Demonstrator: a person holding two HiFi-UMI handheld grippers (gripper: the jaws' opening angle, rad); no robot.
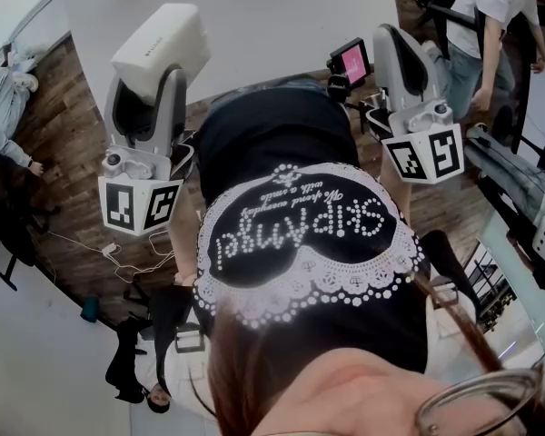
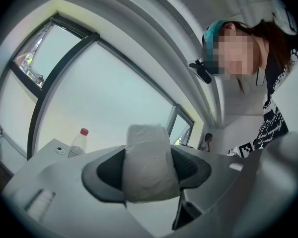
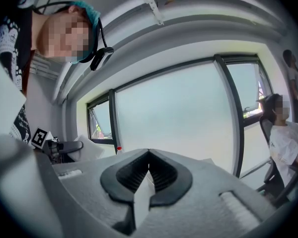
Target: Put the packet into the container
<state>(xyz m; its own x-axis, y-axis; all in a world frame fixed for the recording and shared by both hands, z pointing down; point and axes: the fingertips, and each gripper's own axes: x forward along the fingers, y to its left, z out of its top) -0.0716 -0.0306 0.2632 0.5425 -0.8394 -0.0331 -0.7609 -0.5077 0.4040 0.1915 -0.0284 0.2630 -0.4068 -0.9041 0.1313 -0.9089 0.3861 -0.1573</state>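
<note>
the white table (image 1: 254, 25) ran across the top of the head view, and both tools pointed up toward a wide window (image 3: 179, 113). the left gripper (image 1: 156, 62) had its jaws clamped on a white packet (image 2: 149, 165), which stood up between them. the right gripper (image 3: 148, 157) had its jaws pressed together at the tips. a small red-capped bottle (image 2: 78, 143) stood on the table.

Dark wood-plank floor (image 1: 68, 166) beside a white bench (image 1: 272, 21); tall dark-framed windows (image 3: 176, 115) pour pale daylight under a curved white ceiling (image 2: 154, 29).
</note>
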